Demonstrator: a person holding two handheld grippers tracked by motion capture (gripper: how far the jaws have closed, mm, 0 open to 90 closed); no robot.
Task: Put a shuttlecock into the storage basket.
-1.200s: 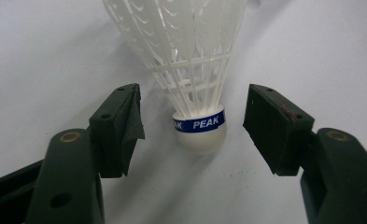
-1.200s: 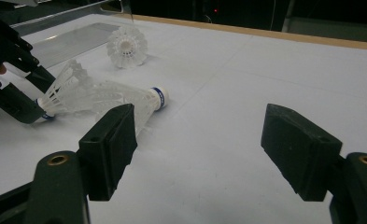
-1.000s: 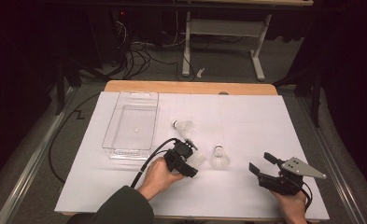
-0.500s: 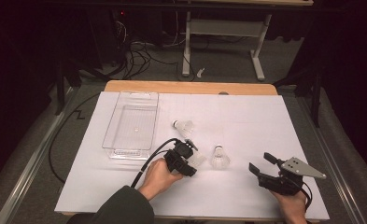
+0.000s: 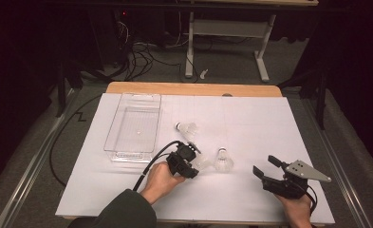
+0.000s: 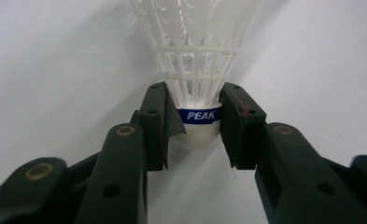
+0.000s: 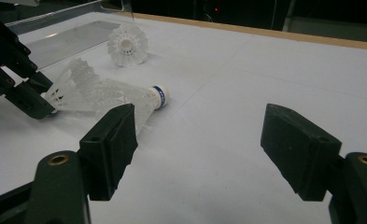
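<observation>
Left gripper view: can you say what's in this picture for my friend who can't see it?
A white plastic shuttlecock lies on a white table, its rounded cork end between the pads of the left gripper, whose two black jaws have just been closing on it. A blue band around the cork reads PEAK, and the netted skirt fans away toward the top.

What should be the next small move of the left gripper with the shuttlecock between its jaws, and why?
Probably finish closing, then lift. The left gripper has just been closing its jaws, and they now flank the cork of the shuttlecock at its blue band; whether both pads press yet is hard to tell. The clear tray lies close by, a likely place for it.
</observation>
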